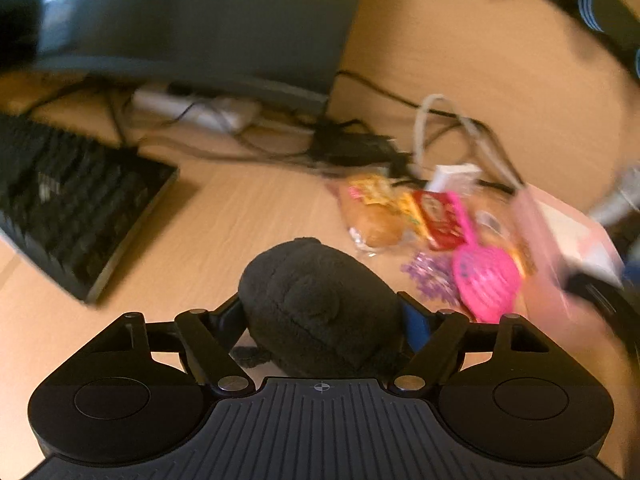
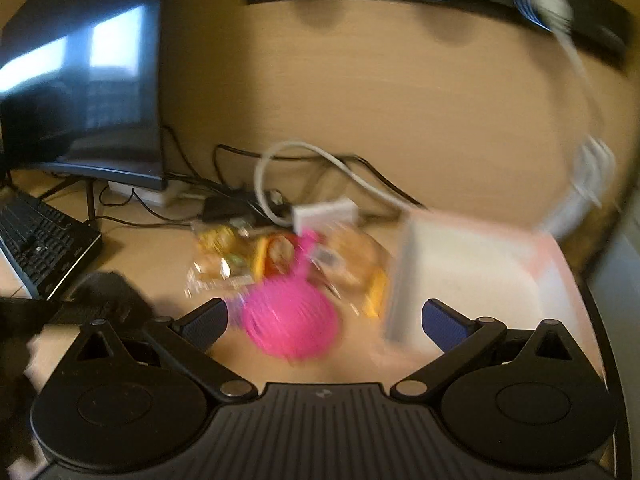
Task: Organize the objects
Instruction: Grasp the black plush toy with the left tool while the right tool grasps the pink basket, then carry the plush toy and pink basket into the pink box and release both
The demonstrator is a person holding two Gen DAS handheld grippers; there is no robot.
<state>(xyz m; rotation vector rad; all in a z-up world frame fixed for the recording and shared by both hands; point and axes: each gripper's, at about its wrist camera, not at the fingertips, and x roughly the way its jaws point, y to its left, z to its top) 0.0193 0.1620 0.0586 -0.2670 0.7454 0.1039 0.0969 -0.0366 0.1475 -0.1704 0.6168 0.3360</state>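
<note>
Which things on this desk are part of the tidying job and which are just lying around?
Job:
- black plush, held in the left gripper
- pink scoop, ahead of the open right gripper
- snack packets
- pink bin
- purple trinket

Lying about:
- keyboard
- monitor
- cables
- power strip

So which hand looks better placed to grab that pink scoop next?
Probably the right. Its tongs are open and empty, with the pink scoop lying between them. The left tongs are already shut on a black plush toy, so they are busy.
</note>
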